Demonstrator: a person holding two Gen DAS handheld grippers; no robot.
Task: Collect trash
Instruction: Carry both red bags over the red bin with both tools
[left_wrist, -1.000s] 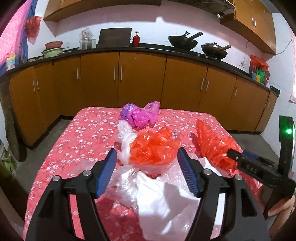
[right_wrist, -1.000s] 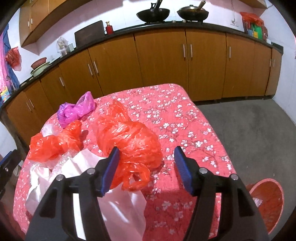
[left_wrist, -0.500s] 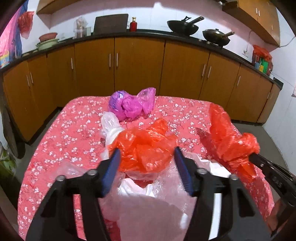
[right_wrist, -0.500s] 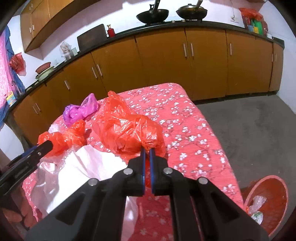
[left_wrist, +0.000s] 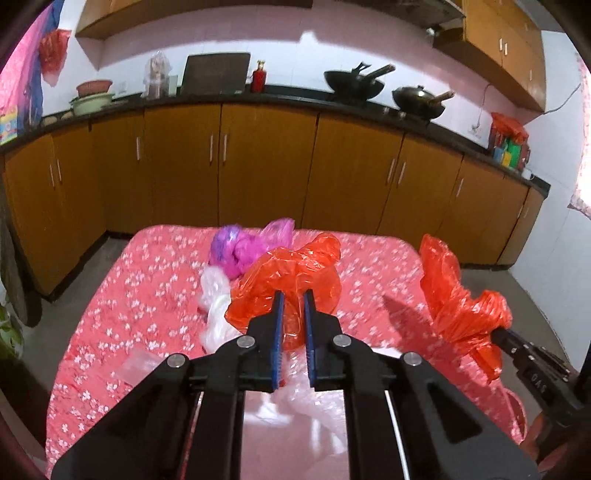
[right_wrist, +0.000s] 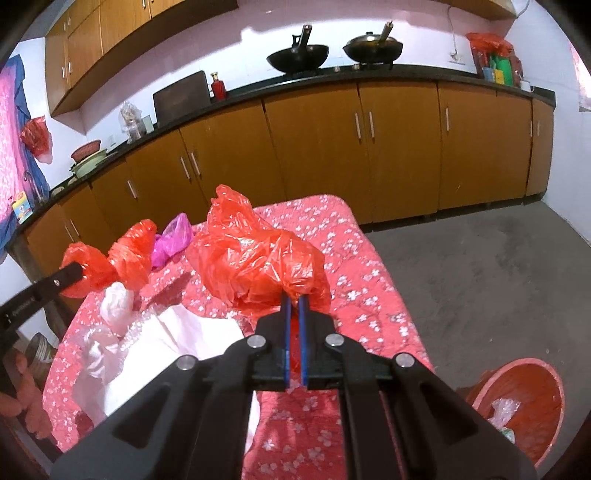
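My left gripper (left_wrist: 292, 306) is shut on an orange-red plastic bag (left_wrist: 291, 275) and holds it lifted above the table with the pink flowered cloth (left_wrist: 147, 295). My right gripper (right_wrist: 294, 304) is shut on a second, larger orange-red plastic bag (right_wrist: 255, 266), also lifted off the table; this bag also shows at the right of the left wrist view (left_wrist: 458, 306). The left gripper's bag shows at the left of the right wrist view (right_wrist: 110, 258). A purple bag (left_wrist: 243, 247), a white bag (left_wrist: 216, 295) and clear and white plastic sheets (right_wrist: 177, 343) lie on the cloth.
A red bin (right_wrist: 521, 402) with some clear plastic in it stands on the grey floor (right_wrist: 480, 280) at the table's right side. Brown kitchen cabinets (left_wrist: 258, 166) run behind the table, with woks (right_wrist: 297, 55) on the counter.
My left gripper has shut on its orange-red bag and lifted it. My right gripper, shut half a second ago, has raised its bag higher off the cloth.
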